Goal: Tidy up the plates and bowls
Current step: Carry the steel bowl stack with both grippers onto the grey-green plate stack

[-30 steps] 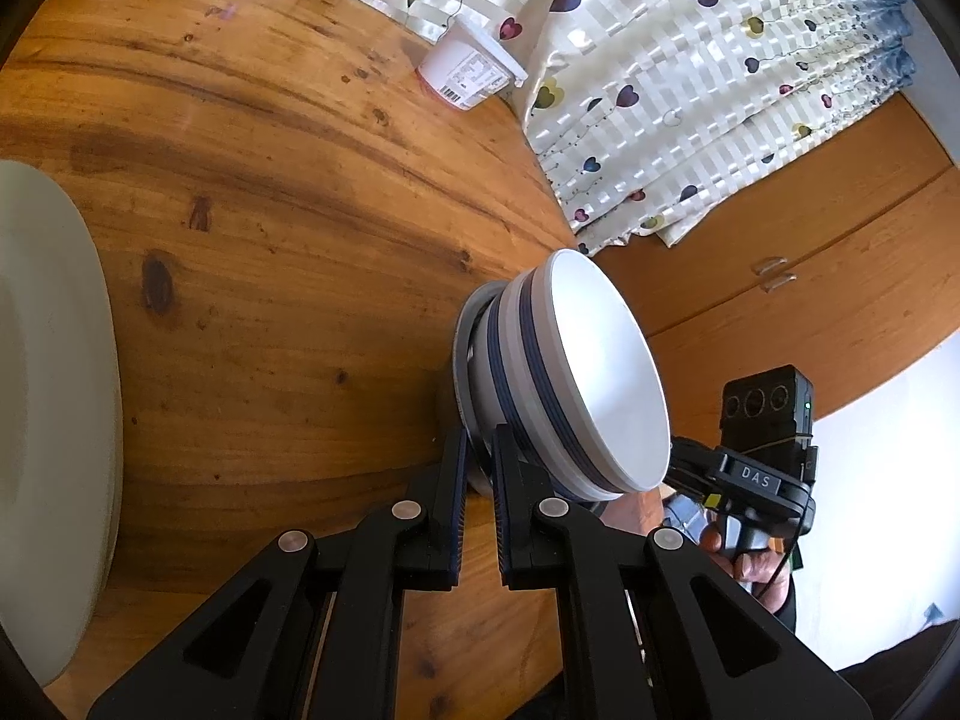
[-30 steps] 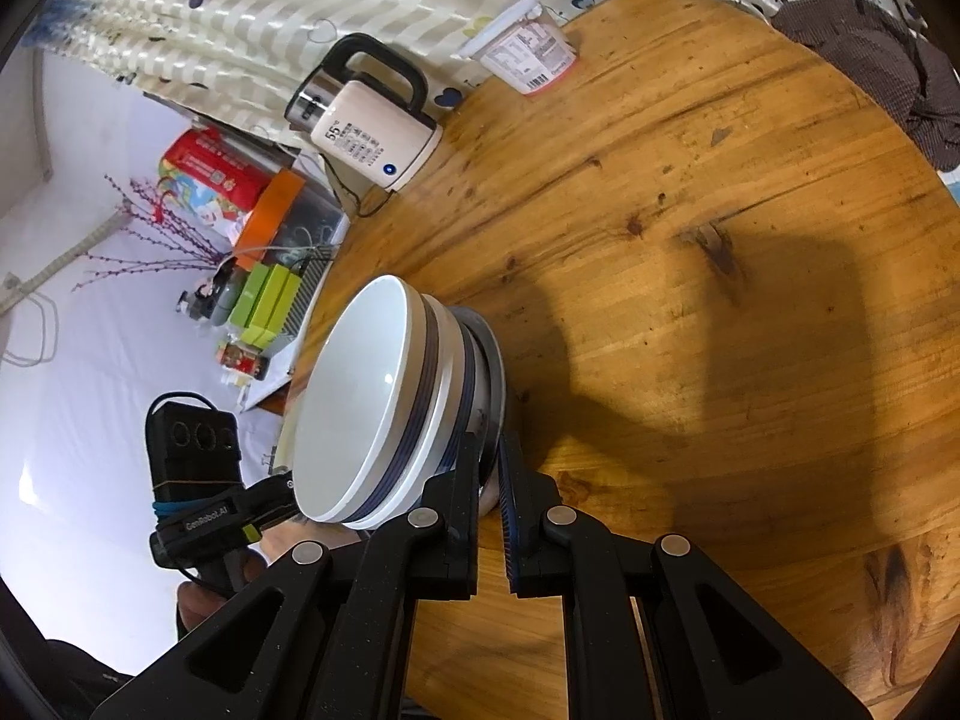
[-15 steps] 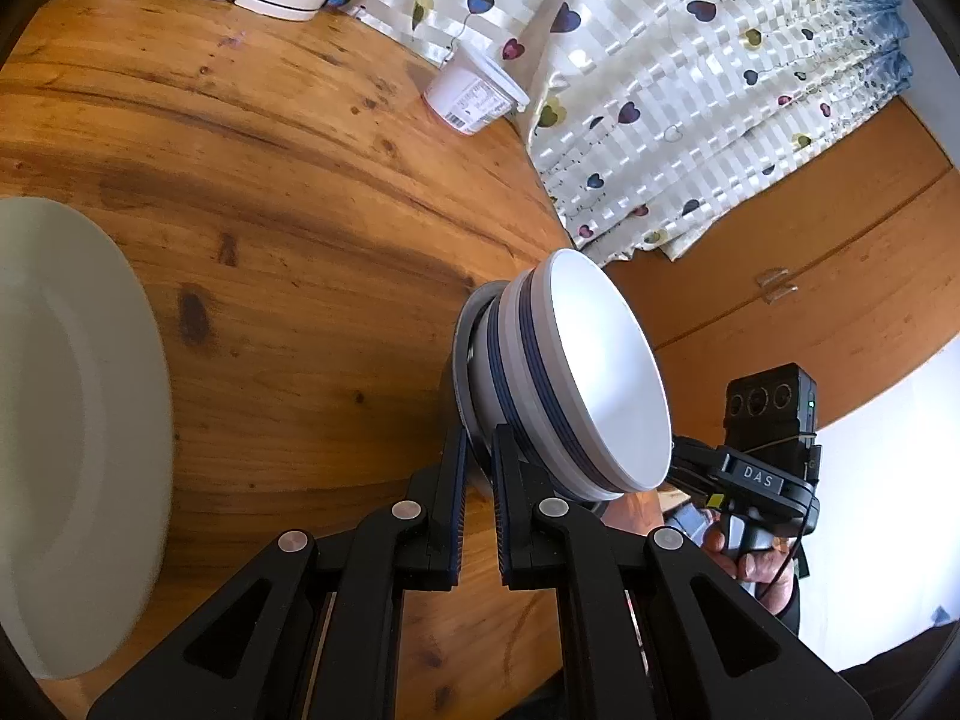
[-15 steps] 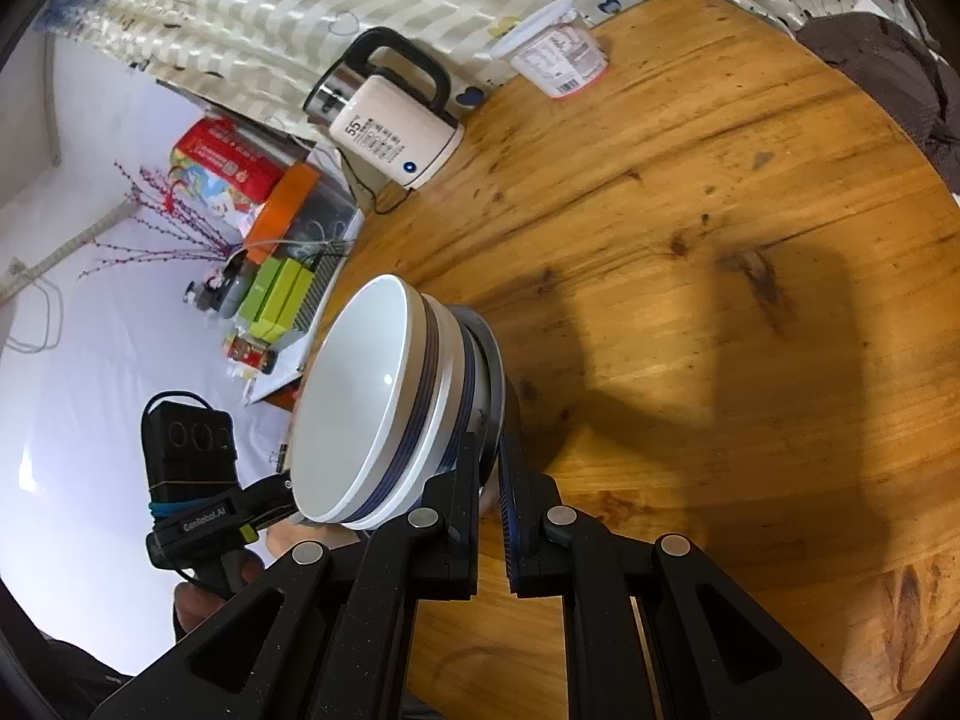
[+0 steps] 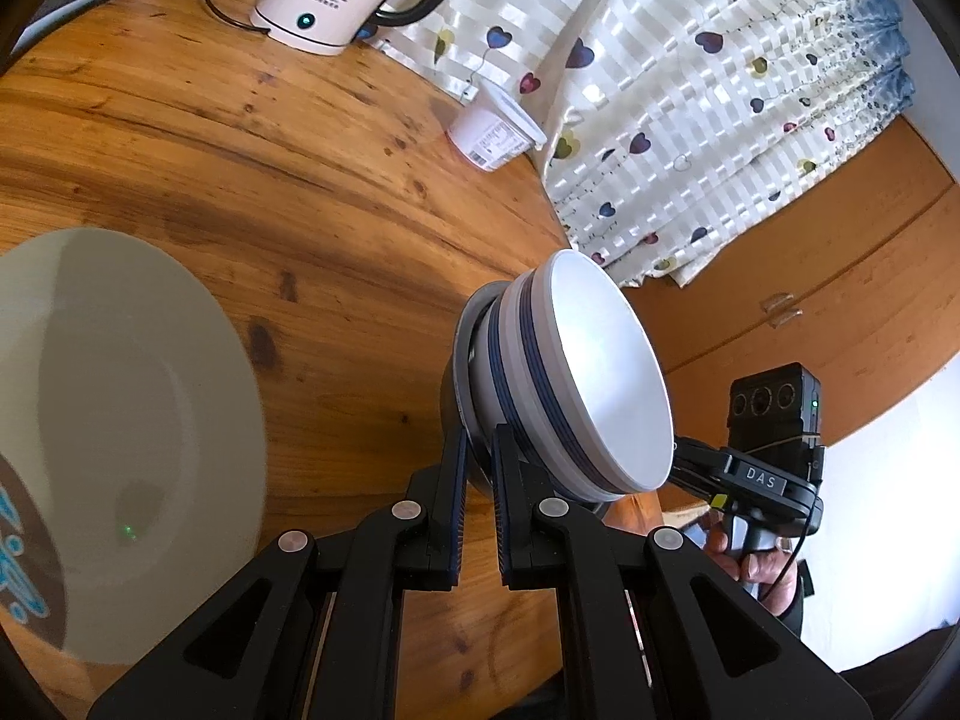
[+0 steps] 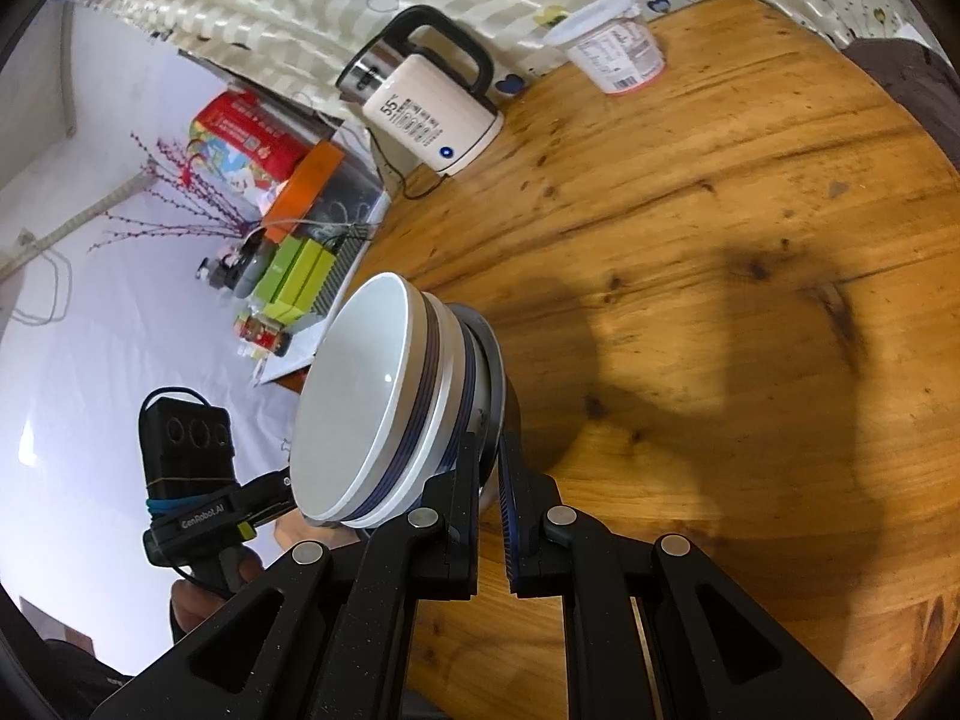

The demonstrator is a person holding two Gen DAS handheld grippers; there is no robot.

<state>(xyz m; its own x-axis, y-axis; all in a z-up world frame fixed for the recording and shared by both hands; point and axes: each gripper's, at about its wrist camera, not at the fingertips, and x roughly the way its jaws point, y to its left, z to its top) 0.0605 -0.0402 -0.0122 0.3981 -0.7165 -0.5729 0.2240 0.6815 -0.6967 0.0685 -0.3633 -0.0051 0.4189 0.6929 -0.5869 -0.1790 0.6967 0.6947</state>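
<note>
While angled downward, each hand-held gripper (image 5: 477,456) (image 6: 491,468) clamps the stacked bowls (image 5: 576,384)

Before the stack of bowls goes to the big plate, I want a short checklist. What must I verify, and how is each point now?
1. Left gripper shut on the stack of bowls: ok.
2. Right gripper shut on the opposite side: ok.
3. Bowls nested evenly, rims parallel: ok.
4. Stack lifted clear of the wooden table: cannot tell.
5. Large white plate free of objects on its visible part: ok.
6. Kettle and yogurt cup far from the path: ok.
</note>
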